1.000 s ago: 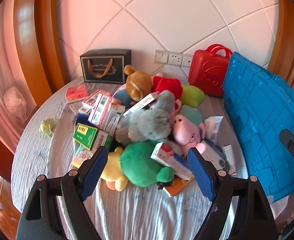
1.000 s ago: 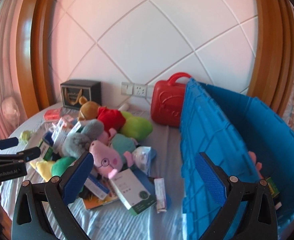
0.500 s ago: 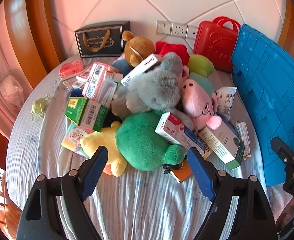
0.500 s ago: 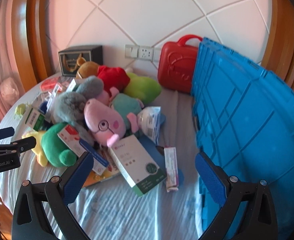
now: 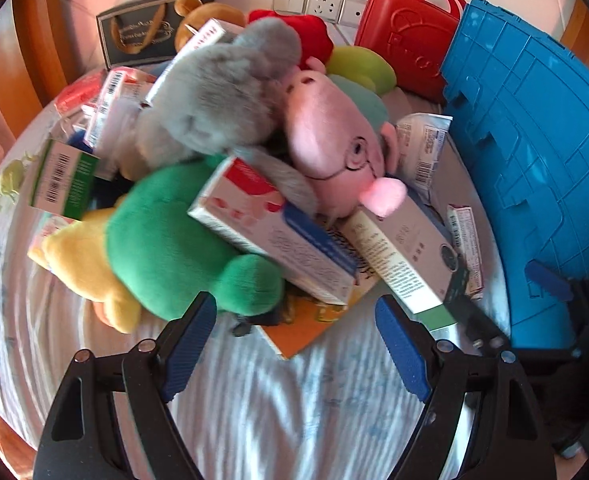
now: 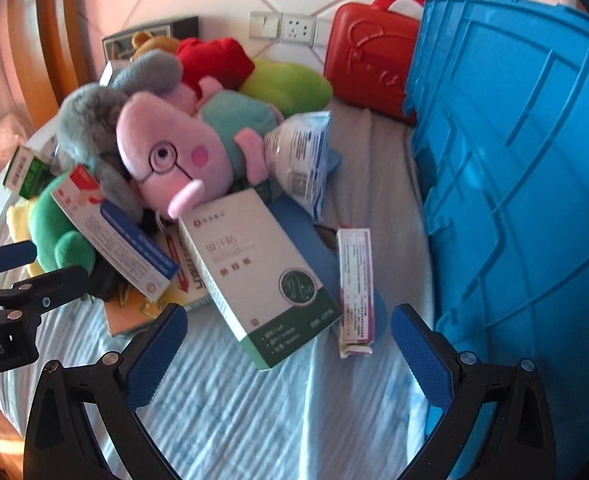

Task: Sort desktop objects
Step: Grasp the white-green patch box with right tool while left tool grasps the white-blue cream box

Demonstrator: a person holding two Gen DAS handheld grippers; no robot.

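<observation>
A heap of plush toys and boxes lies on the striped tablecloth (image 5: pixel 278 400). My left gripper (image 5: pixel 294 344) is open and empty, just short of the green plush (image 5: pixel 166 248), a red-white-blue box (image 5: pixel 270 232) and an orange book (image 5: pixel 310 320). My right gripper (image 6: pixel 286 352) is open and empty, just short of a white-and-green box (image 6: pixel 254 276) and a narrow pink box (image 6: pixel 355 292). A pink pig plush (image 6: pixel 162 156) and a grey plush (image 5: pixel 218 92) top the heap. The left gripper also shows at the left edge of the right wrist view (image 6: pixel 18 276).
A big blue crate (image 6: pixel 526 184) stands on the right, with a red case (image 6: pixel 370 56) behind it. A dark gift box (image 5: pixel 150 36) and wall sockets (image 5: pixel 318 0) are at the back. Green-and-white boxes (image 5: pixel 62 176) lie on the left of the heap.
Both grippers have moved forward and down toward the heap, which now looms larger. Both stay open. Nothing on the table has moved.
</observation>
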